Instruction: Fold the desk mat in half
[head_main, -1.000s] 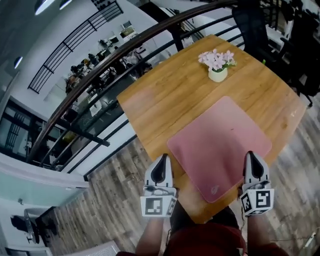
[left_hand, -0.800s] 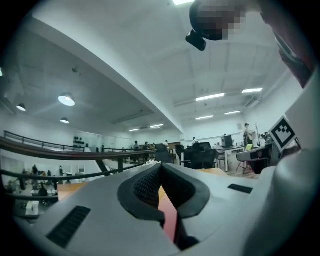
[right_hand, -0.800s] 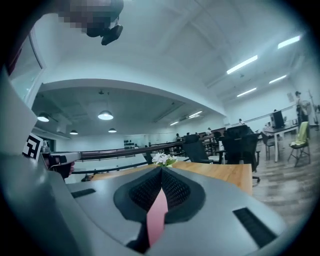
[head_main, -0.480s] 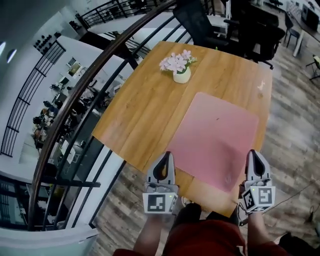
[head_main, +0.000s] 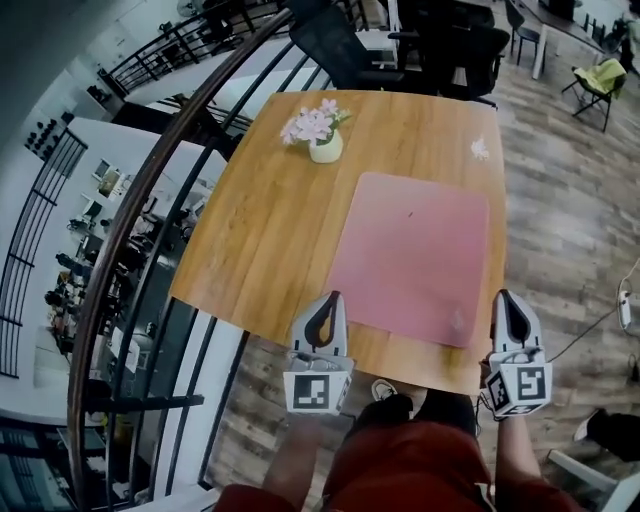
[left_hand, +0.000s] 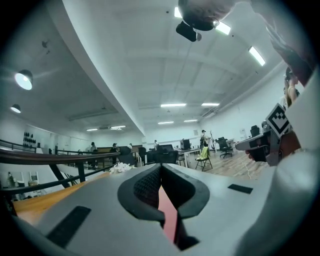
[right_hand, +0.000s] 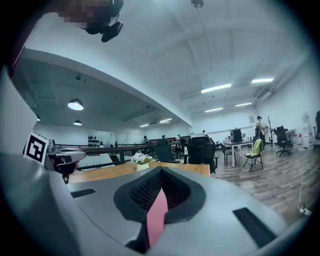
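1. Currently the pink desk mat (head_main: 415, 255) lies flat and unfolded on the right half of the wooden table (head_main: 250, 240), centre of the head view.
2. Left gripper (head_main: 329, 298), lower centre: claw clenched, tips just beside the mat's near left corner.
3. Right gripper (head_main: 501, 296), lower right: claw clenched, tips off the table's right edge, near the mat's near right corner.
4. Each gripper view shows a pink sliver in the slit behind the meeting tips.
5. Flower pot (head_main: 322, 146) stands at the table's upper left, apart from the mat.
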